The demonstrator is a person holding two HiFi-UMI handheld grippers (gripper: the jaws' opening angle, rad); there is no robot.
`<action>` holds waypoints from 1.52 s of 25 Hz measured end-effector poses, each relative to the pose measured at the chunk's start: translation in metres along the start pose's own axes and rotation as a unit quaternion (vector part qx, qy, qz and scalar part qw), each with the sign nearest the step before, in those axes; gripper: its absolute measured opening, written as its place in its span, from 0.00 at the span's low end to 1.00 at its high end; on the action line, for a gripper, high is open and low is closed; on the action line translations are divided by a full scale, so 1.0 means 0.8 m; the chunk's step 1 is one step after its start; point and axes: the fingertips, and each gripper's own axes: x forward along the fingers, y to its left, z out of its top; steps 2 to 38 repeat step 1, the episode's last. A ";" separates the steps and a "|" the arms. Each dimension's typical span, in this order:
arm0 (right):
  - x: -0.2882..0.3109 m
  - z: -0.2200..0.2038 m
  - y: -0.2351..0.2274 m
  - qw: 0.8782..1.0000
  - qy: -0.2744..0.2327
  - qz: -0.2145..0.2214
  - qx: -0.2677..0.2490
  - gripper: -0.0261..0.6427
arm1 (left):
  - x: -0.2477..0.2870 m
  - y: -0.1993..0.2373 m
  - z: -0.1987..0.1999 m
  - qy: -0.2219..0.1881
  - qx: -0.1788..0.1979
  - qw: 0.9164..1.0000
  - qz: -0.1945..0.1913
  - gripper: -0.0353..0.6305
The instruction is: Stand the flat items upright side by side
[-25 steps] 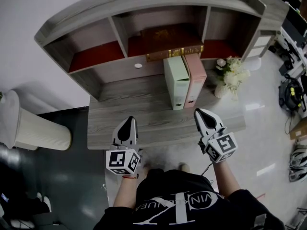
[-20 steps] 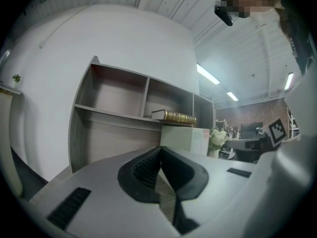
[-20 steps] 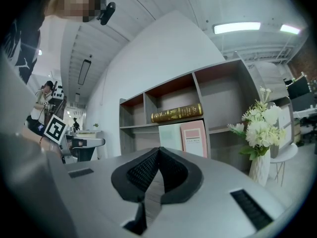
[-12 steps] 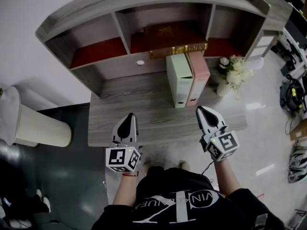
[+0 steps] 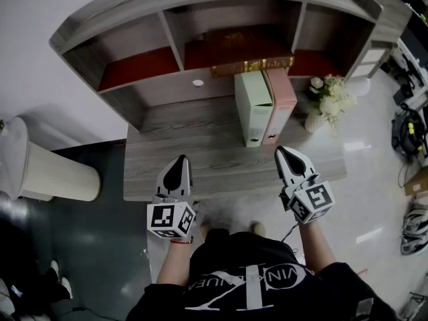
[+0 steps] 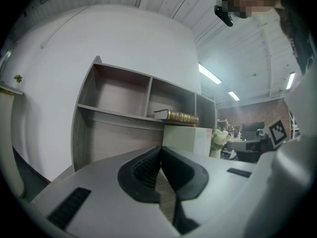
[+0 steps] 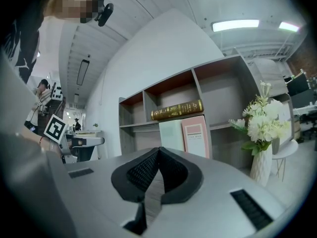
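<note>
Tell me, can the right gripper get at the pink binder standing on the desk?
Probably yes. The right gripper hangs at the near edge of the desk, with bare wood between it and the pink binder. Its jaws are shut, so they would have to open first.

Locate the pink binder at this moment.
Head view, right of centre: the pink binder stands upright on the desk, against the green binder on its left, with the white flowers to its right.
</note>
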 end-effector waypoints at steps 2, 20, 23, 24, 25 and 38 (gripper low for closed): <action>0.000 0.000 0.000 1.000 0.000 -0.001 0.000 0.05 | 0.000 0.001 -0.001 0.001 0.000 1.000 0.000 0.06; 0.000 0.000 0.000 1.000 0.000 -0.001 0.000 0.05 | 0.000 0.001 -0.001 0.001 0.000 1.000 0.000 0.06; 0.000 0.000 0.000 1.000 0.000 -0.001 0.000 0.05 | 0.000 0.001 -0.001 0.001 0.000 1.000 0.000 0.06; 0.000 0.000 0.000 1.000 0.000 -0.001 0.000 0.05 | 0.000 0.001 -0.001 0.001 0.000 1.000 0.000 0.06; 0.000 0.000 0.000 1.000 0.000 -0.001 0.000 0.05 | 0.000 0.001 -0.001 0.001 0.000 1.000 0.000 0.06; 0.000 0.000 0.000 1.000 0.000 -0.001 0.000 0.05 | 0.000 0.001 -0.001 0.001 0.000 1.000 0.000 0.06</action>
